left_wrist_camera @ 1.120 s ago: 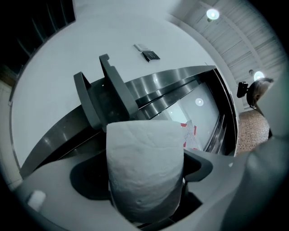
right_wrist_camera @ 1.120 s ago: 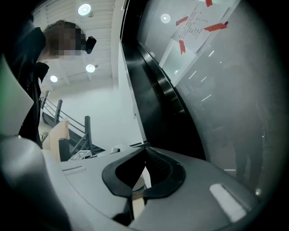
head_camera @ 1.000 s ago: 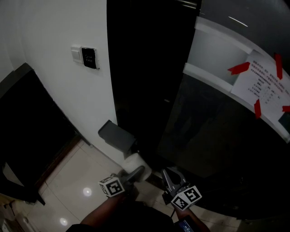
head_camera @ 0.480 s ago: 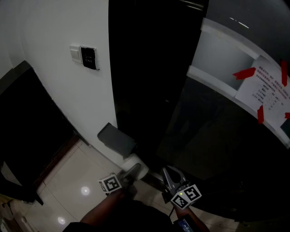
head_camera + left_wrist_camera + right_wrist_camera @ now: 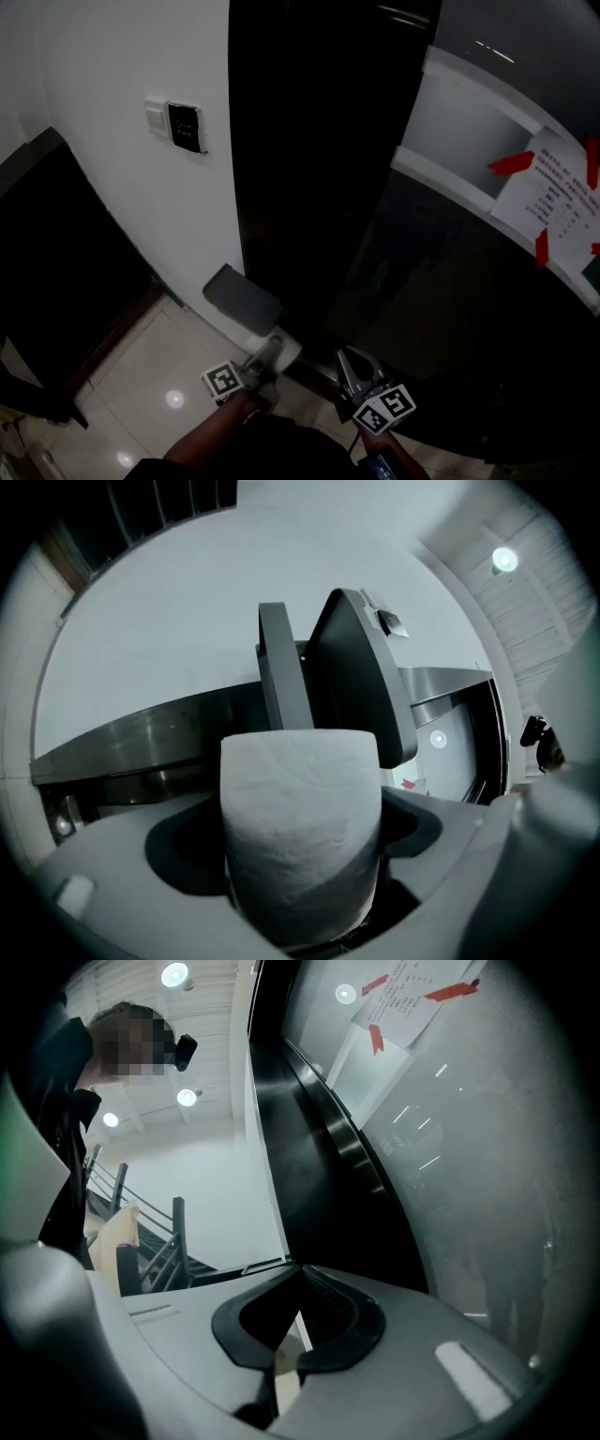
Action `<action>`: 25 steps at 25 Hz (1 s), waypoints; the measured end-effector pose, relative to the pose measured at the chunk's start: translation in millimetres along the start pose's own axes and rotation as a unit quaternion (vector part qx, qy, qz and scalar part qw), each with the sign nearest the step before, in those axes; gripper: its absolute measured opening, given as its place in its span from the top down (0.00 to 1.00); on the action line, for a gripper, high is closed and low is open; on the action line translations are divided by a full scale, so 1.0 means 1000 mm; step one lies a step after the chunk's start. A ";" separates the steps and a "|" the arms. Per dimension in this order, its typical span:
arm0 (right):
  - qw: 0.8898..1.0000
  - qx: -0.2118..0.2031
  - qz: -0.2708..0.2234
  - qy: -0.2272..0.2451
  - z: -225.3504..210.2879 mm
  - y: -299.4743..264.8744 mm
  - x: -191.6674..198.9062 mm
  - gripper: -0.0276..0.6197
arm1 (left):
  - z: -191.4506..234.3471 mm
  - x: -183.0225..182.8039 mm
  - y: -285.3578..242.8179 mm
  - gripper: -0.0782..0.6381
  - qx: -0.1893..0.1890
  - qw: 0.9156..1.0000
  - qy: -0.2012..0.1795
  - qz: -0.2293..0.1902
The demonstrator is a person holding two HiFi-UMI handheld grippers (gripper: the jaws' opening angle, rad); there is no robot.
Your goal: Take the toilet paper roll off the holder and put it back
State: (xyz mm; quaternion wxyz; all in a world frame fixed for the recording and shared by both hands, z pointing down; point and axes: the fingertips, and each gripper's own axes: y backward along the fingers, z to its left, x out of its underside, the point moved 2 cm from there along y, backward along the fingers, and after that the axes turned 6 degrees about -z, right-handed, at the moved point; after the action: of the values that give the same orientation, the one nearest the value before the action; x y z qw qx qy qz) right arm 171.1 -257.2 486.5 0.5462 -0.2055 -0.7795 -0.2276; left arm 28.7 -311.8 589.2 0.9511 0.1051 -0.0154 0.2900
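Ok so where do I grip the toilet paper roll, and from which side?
Grip the toilet paper roll across its curved body, mid-length, as the left gripper has it: the soft round wall seats both jaws. Come from the front, away from the holder, whose grey cover stands behind it.

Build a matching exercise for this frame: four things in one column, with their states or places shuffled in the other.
1. toilet paper roll
2. holder
3. right gripper
4. notice

a. jaws together, nothing between them
b. taped up with red strips
c. clamped in the left gripper
d. grey, mounted on the wall

Pairs: 1-c, 2-d, 3-a, 4-b.
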 end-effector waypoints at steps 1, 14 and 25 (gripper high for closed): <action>1.000 -0.002 0.000 0.000 0.000 -0.002 0.001 0.94 | 0.000 -0.004 0.000 0.25 0.001 1.000 0.002 -0.004; 1.000 -0.030 0.005 -0.006 0.010 -0.034 0.009 0.94 | -0.003 -0.055 0.001 0.25 0.029 0.998 0.028 -0.053; 0.999 -0.049 0.005 -0.009 0.021 -0.057 0.014 0.94 | 0.006 -0.096 0.007 0.25 0.027 0.992 0.061 -0.103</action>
State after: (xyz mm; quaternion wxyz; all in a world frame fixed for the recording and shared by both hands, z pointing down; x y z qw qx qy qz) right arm 118.5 -290.4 486.1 0.5296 -0.2386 -0.7711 -0.2609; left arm -55.1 -360.3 587.6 0.9719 0.1137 0.0612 0.1968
